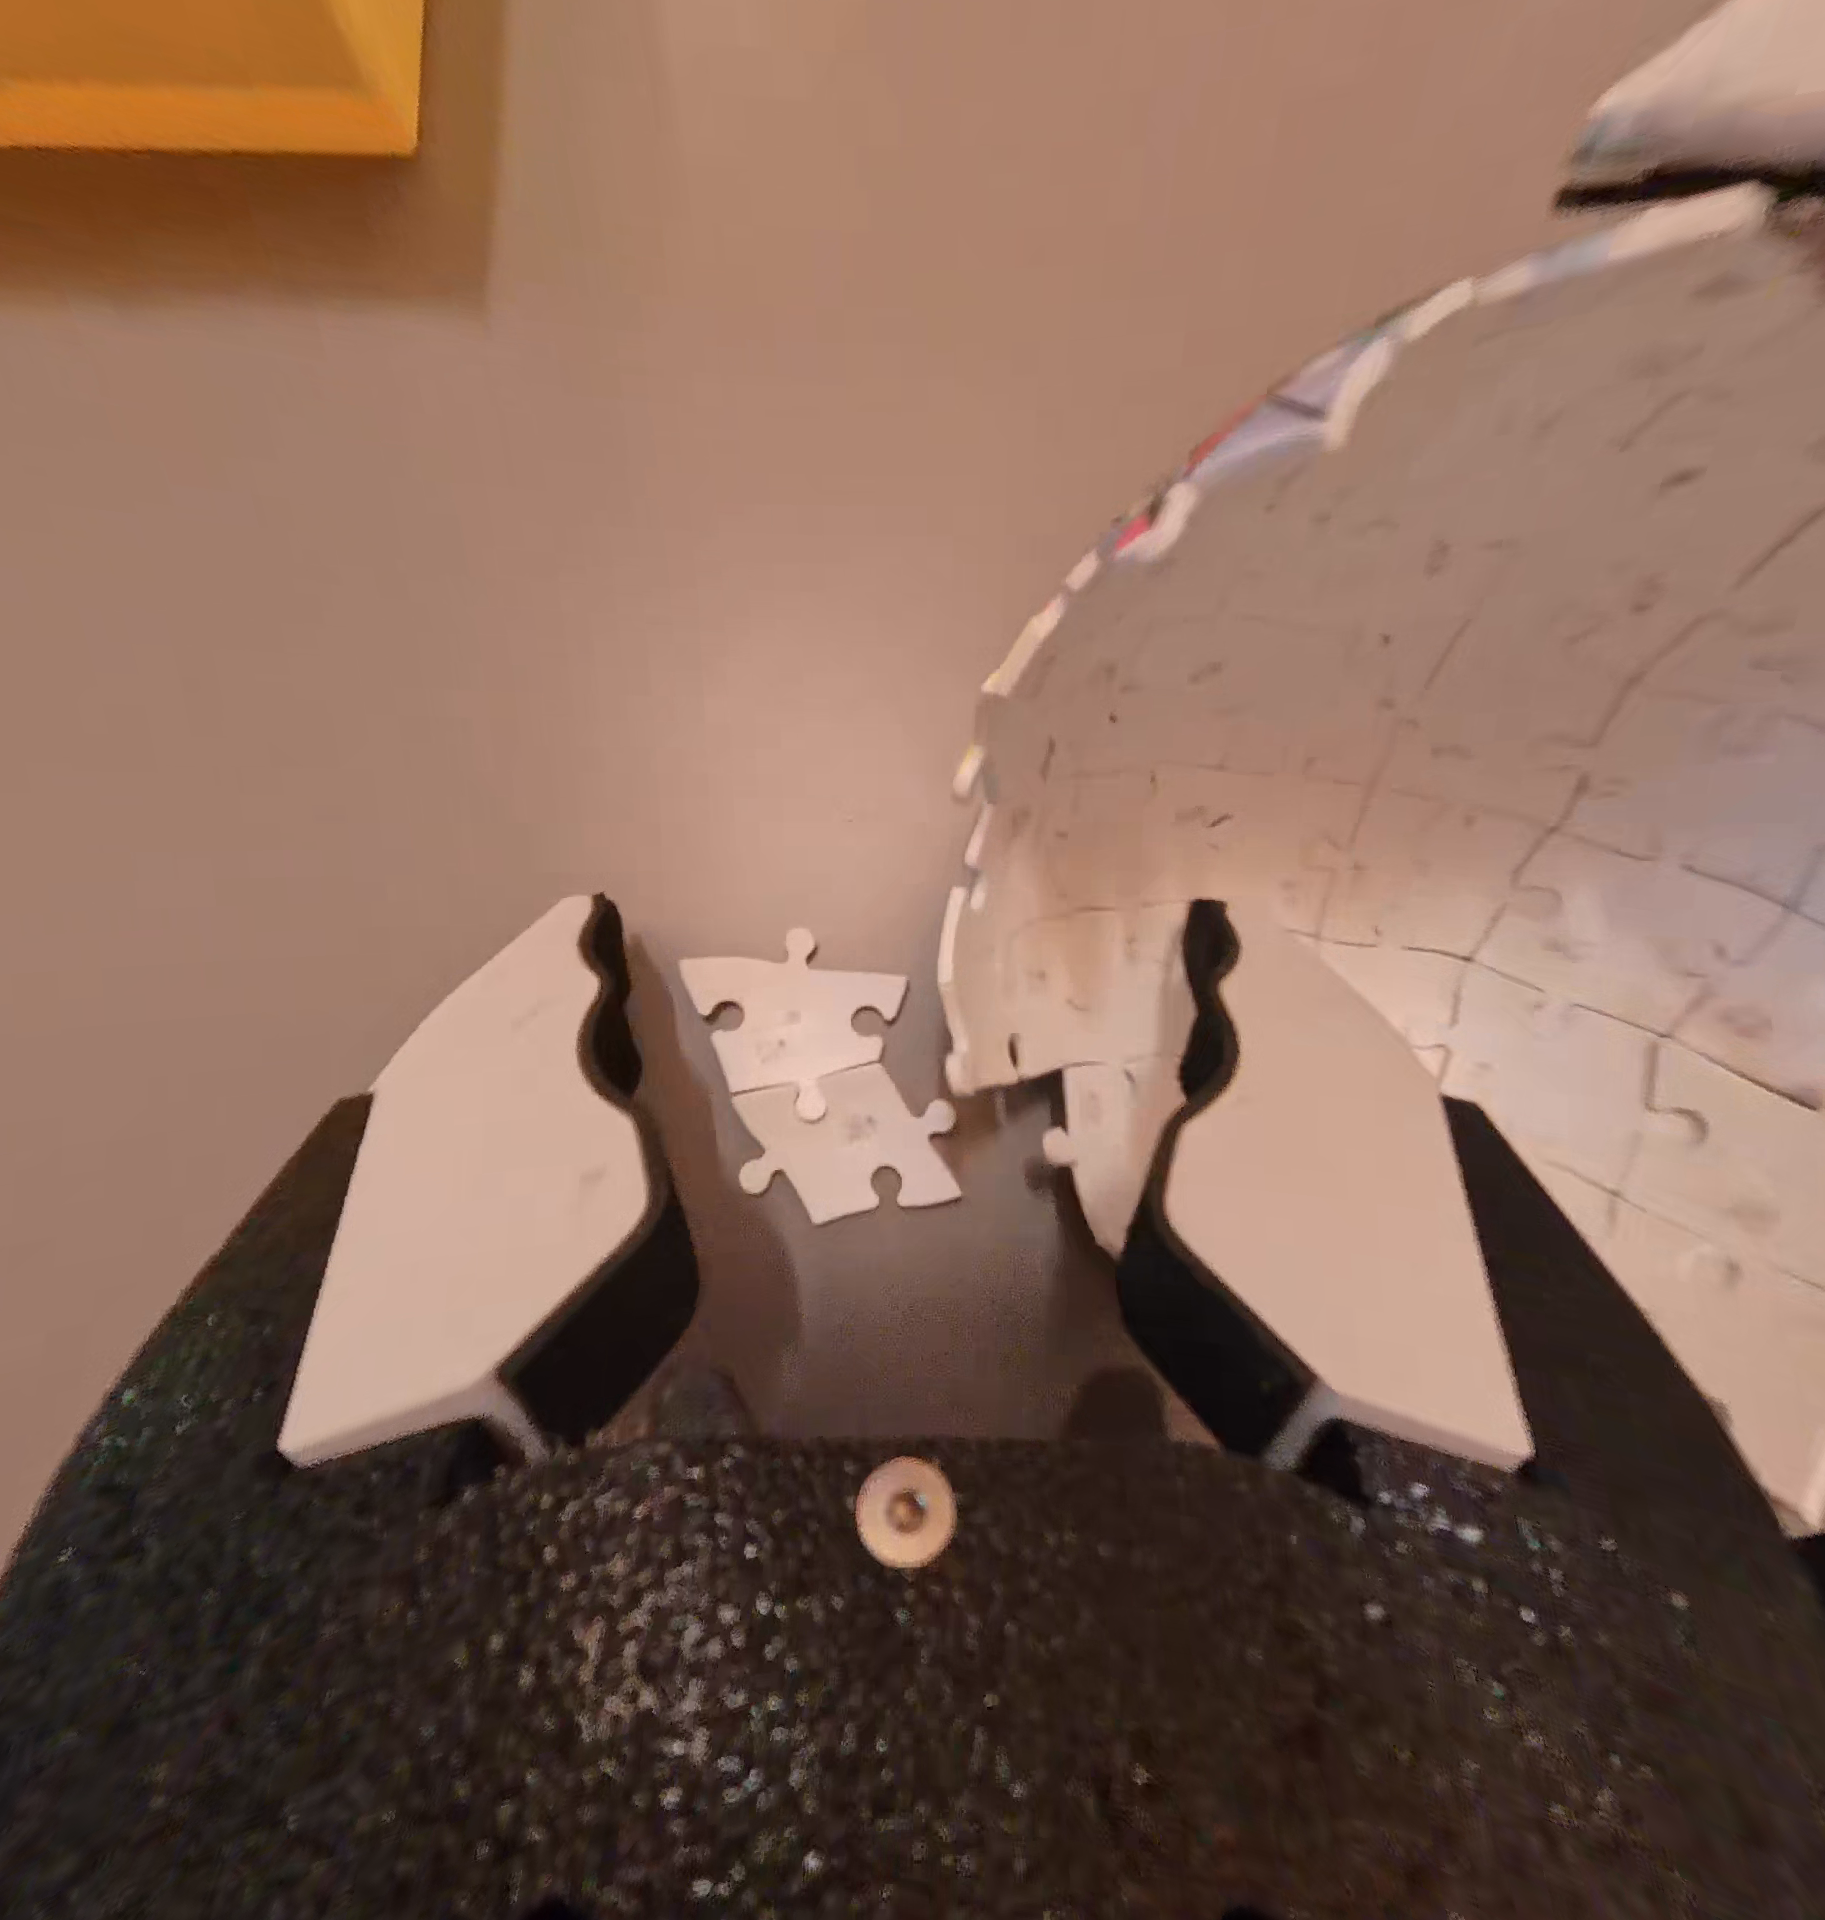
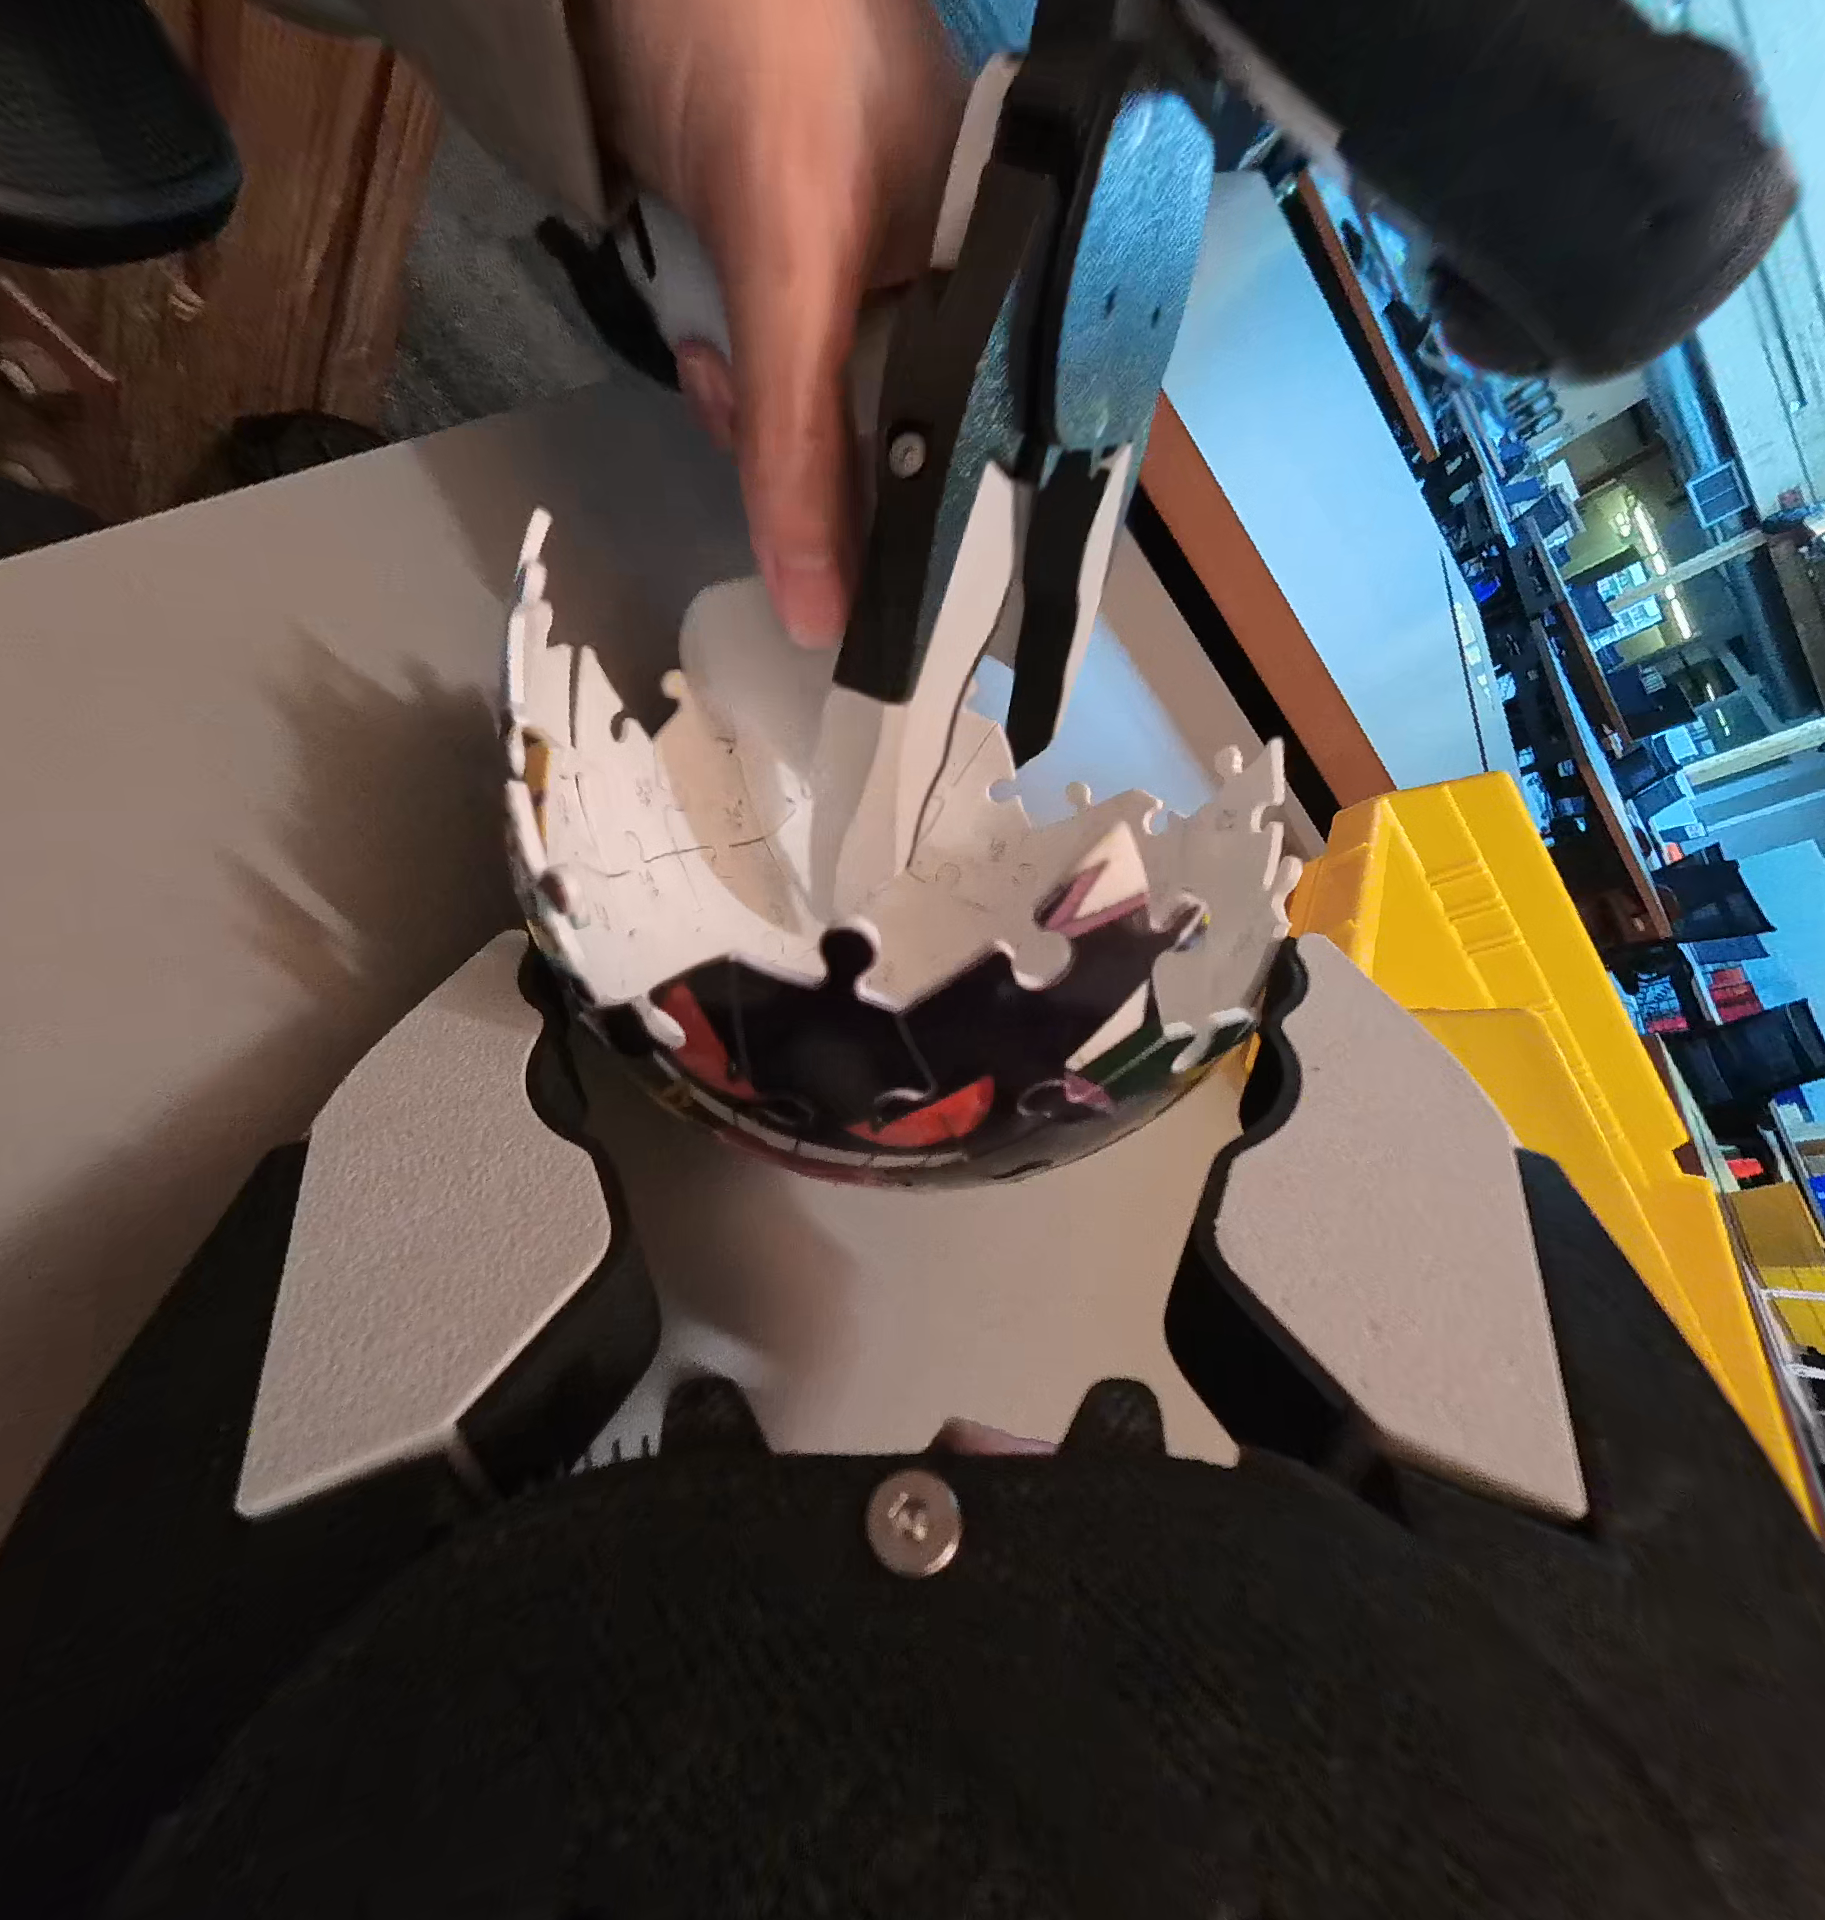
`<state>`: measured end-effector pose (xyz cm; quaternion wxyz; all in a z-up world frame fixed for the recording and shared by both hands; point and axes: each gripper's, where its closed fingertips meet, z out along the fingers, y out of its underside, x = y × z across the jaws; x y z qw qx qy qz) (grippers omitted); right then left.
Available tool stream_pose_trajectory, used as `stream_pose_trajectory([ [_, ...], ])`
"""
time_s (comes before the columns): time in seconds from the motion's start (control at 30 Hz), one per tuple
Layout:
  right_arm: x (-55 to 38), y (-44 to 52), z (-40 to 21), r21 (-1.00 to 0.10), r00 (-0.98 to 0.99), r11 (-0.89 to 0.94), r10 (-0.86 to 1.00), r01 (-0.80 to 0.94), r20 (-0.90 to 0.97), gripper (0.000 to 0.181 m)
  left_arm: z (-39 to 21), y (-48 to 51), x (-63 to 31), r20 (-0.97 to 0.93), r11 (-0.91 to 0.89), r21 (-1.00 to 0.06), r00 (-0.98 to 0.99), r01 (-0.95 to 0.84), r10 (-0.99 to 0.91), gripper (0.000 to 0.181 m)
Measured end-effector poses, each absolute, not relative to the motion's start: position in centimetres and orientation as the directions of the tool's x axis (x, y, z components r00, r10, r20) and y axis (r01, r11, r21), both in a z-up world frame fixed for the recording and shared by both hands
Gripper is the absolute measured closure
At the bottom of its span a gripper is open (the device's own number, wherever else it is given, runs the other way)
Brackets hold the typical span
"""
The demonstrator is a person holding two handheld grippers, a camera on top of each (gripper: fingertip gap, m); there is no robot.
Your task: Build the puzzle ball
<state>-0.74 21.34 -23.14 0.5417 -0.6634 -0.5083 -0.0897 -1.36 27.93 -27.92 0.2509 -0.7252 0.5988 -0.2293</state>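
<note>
Right gripper (image 2: 908, 1023) jaws wide, squeezing half-built ball (image 2: 887, 935) by its sides, open top facing away. Left gripper (image 1: 908, 997) jaws wide, holding nothing. Two joined pieces (image 1: 830, 1081) lie on table (image 1: 264, 727) straight ahead between its jaws, ball (image 1: 1459, 779) beside, right. Left gripper nearer pieces.

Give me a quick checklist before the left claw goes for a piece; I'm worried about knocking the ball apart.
1. Right claw gripping the half-built puzzle ball: ok, one finger on each side of it.
2. Left claw open and empty: ok.
3. Two loose puzzle pieces lined up between its fingers: ok, lying white side up on the table.
4. Pieces separate enough to take one: cannot tell; they touch and may be interlocked.
5. Left claw's right-hand finger clear of the ball's jagged rim: cannot tell; they overlap in the left wrist view.
</note>
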Motion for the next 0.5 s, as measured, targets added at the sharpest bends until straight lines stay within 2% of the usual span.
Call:
stream_pose_trajectory([
  [0.17, -1.3, 21.2, -22.6, -0.688, 0.504, 0.129, 0.587, 0.714, 0.633, 0.061, -28.5, 28.7, -1.9, -0.048, -0.106, -0.604, 0.169, -0.790, -0.984, 0.073],
  [0.3, -0.5, 21.5, -23.7, -0.697, 0.526, 0.085, 0.594, 0.712, 0.609, 0.058, -28.8, 28.7, -2.0, -0.009, -0.135, -0.598, 0.174, -0.790, -0.985, 0.073],
  [0.33, -0.3, 21.7, -23.6, -0.712, 0.544, 0.083, 0.585, 0.698, 0.601, 0.066, -28.8, 28.7, -2.0, -0.003, -0.140, -0.597, 0.176, -0.790, -0.984, 0.073],
  [0.5, -1.2, 22.3, -23.5, -0.781, 0.573, 0.088, 0.629, 0.618, 0.525, 0.054, -29.0, 28.6, -1.7, 0.027, -0.144, -0.604, 0.161, -0.784, -0.987, 0.072],
])
